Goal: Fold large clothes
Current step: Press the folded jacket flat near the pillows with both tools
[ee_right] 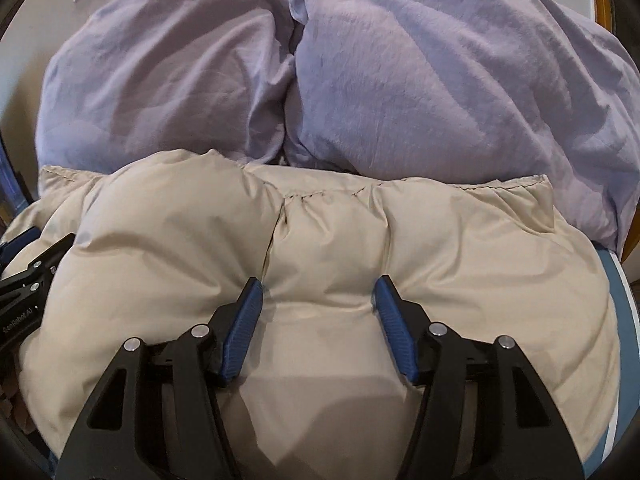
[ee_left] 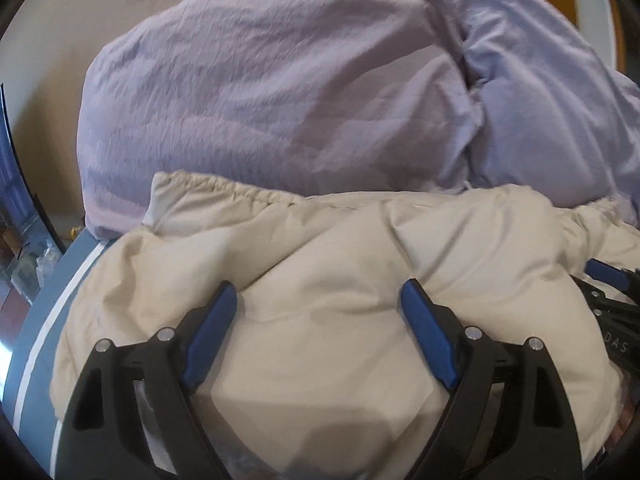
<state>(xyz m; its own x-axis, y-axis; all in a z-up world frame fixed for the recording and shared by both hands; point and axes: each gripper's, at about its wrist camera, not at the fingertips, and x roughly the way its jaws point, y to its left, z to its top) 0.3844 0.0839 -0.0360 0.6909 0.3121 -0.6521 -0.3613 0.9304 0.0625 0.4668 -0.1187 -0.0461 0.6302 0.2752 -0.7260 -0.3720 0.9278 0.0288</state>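
While both the left gripper [ee_left: 320, 296] and right gripper [ee_right: 318, 290] press open jaws into it, the beige puffer jacket [ee_right: 320, 248], bunched on the bed before lilac pillows [ee_right: 320, 72], looks light, soft, slippery, best pinched at its gathered hem [ee_right: 500, 188].

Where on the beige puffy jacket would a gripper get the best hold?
Probably the gathered elastic hem at the far edge of the beige puffy jacket, approached from the right: it is a thin flat band, unlike the thick padded panels.
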